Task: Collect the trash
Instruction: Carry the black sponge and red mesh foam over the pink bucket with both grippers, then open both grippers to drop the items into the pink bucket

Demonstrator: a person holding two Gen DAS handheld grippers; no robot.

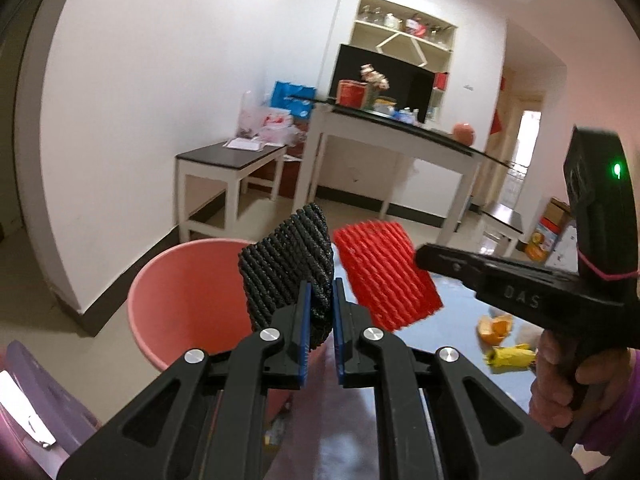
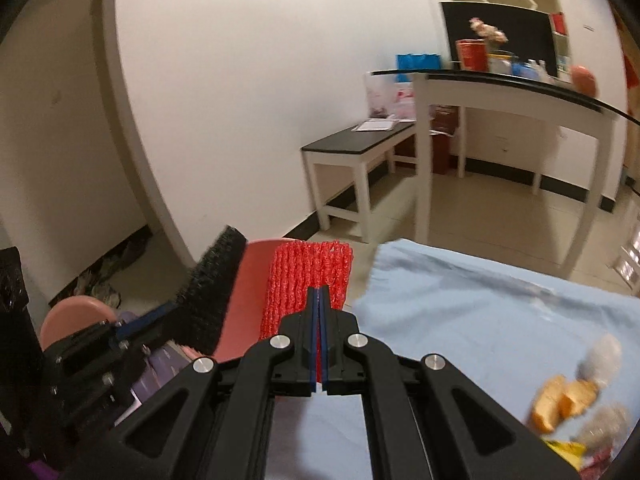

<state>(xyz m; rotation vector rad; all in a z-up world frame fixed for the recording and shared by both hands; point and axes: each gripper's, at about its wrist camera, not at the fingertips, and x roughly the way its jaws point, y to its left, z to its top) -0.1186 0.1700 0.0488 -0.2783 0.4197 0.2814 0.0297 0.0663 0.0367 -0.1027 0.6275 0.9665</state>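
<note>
My left gripper (image 1: 320, 284) is shut on a black foam net sleeve (image 1: 286, 266), held beside the rim of a pink bin (image 1: 176, 304). My right gripper (image 2: 319, 290) is shut on a red foam net sleeve (image 2: 306, 280). In the left wrist view the red sleeve (image 1: 384, 272) hangs just right of the black one, with the right gripper (image 1: 424, 258) reaching in from the right. In the right wrist view the black sleeve (image 2: 212, 296) and the left gripper (image 2: 168, 310) sit at lower left, before the bin (image 2: 248, 300). Orange peel (image 1: 496, 326) and a yellow wrapper (image 1: 510, 356) lie on the blue-covered table (image 2: 460, 320).
A white table with a dark top (image 1: 400, 136) carries boxes and flowers near the far wall. A low white bench (image 1: 224, 160) stands left of it. A purple chair (image 1: 36, 396) is at lower left. More peel and scraps (image 2: 568, 400) lie at the table's right.
</note>
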